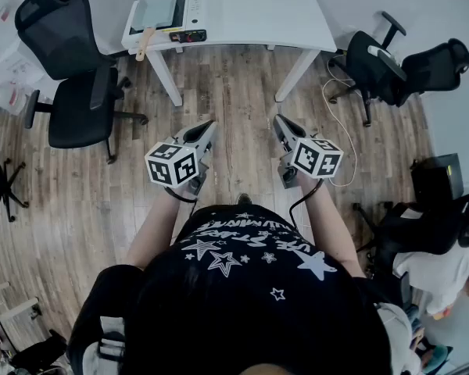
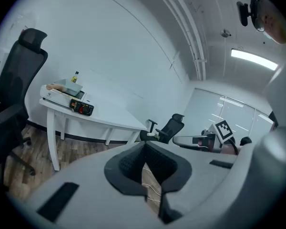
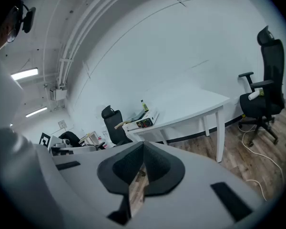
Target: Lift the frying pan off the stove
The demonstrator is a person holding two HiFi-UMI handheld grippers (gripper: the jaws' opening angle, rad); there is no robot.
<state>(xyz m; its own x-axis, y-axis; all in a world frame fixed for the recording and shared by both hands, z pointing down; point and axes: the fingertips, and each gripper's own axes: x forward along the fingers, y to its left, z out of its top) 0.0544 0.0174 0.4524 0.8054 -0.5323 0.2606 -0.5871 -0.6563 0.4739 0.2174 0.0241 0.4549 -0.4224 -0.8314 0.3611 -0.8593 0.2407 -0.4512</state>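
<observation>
The frying pan (image 1: 154, 12) sits on the stove (image 1: 192, 12), a squarish grey pan whose wooden handle (image 1: 144, 44) pokes out past the stove's near edge toward 6 o'clock. The stove is a white unit with a dark control panel (image 1: 190, 35) at its 5 o'clock corner. It stands at the left end of a white tabletop (image 1: 254, 10), at 12 o'clock in the head view. A small bottle (image 2: 75, 76) stands just behind the stove.

Both tools are well apart from the pan, held low over the wooden floor (image 1: 238, 92) in front of the person's chest. From them the pan lies at about 11 o'clock. The left hand-held gripper (image 1: 209, 128) has its jaws closed together with nothing between them; only a thin slit of floor shows past the pads in the left gripper view. The right hand-held gripper (image 1: 281, 123), at 3 o'clock of the left, is likewise closed and empty, and both point slightly downward toward the tabletop.

A black office chair (image 1: 72, 69) stands at 8 o'clock of the tabletop. Two more black chairs (image 1: 399, 61) stand at its 3 o'clock, with a pale cable (image 1: 338, 119) trailing over the floor near them.
</observation>
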